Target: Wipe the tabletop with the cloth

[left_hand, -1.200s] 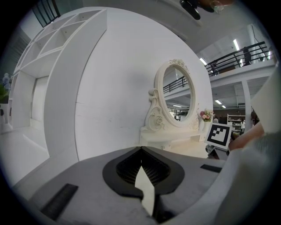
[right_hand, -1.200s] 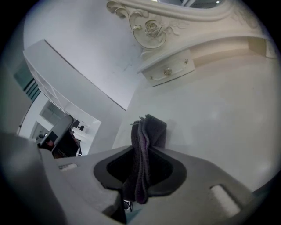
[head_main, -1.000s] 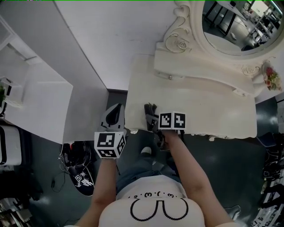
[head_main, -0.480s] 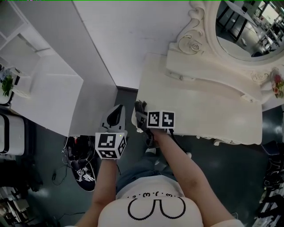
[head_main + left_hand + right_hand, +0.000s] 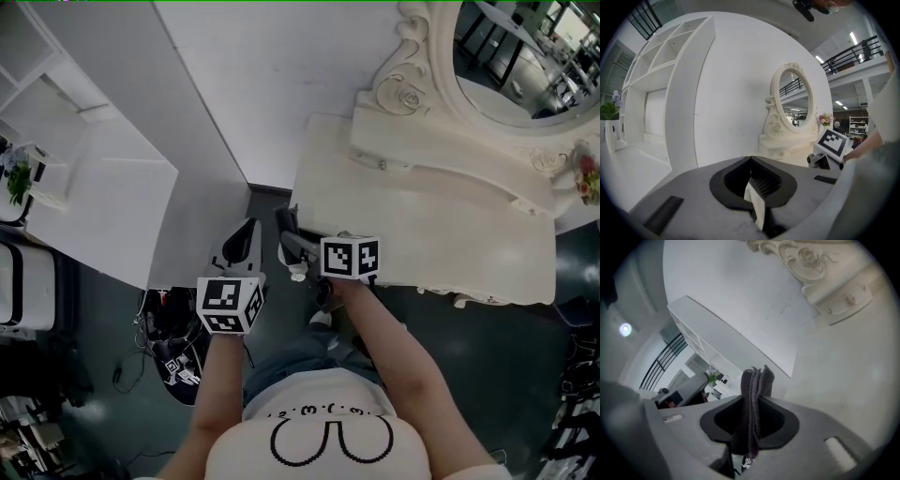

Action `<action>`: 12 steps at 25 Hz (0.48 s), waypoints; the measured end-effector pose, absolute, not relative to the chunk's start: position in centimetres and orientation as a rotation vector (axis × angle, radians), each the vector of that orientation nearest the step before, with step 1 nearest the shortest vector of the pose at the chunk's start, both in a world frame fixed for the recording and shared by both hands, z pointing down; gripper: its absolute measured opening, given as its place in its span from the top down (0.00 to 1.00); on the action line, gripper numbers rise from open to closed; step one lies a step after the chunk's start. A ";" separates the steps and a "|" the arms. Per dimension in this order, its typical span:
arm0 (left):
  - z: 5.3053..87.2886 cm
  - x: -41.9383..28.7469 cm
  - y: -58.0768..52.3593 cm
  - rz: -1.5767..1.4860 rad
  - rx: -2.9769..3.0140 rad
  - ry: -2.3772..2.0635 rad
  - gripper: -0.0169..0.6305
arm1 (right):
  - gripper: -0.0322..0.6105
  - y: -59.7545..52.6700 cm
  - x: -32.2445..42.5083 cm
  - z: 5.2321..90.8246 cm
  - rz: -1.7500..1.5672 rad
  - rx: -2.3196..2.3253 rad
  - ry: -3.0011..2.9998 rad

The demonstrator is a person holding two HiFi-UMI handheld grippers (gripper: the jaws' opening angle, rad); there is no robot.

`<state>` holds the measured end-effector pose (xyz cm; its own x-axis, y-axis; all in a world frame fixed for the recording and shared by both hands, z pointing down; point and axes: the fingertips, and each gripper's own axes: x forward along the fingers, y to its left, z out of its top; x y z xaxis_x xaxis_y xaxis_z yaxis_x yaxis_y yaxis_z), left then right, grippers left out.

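In the head view my right gripper (image 5: 286, 230) hangs over the front left corner of the cream dressing tabletop (image 5: 422, 220), pointing left and away. It is shut on a dark grey cloth (image 5: 292, 246). The right gripper view shows the folded cloth (image 5: 752, 413) pinched upright between the jaws, its top edge sticking out past them, with the pale tabletop (image 5: 843, 362) to the right. My left gripper (image 5: 242, 239) is held over the dark floor, left of the table and off it. Its jaws (image 5: 751, 164) stand together with nothing between them.
An ornate oval mirror (image 5: 525, 56) on a raised drawer ledge (image 5: 450, 159) takes up the table's back. Flowers (image 5: 589, 178) stand at the far right. A white shelf unit (image 5: 103, 187) stands to the left, a white wall (image 5: 262, 75) behind. Cables and a shoe (image 5: 169, 366) lie on the floor.
My right gripper with the cloth has slid left along the table's front edge to its left corner and turned to point further left. The left gripper has barely moved.
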<state>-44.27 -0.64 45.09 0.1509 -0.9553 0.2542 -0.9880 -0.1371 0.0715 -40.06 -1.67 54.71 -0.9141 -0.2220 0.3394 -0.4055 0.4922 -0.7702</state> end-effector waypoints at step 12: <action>42.9 -36.7 -4.3 0.157 2.364 -1.753 0.98 | 0.81 -8.1 -23.6 47.4 1.284 0.963 -2.697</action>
<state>-36.75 -4.35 42.88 0.2938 -0.9348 0.1994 -0.9554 -0.2806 0.0922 -23.58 -8.09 47.37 -0.8117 -0.5260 0.2541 -0.5289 0.4771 -0.7019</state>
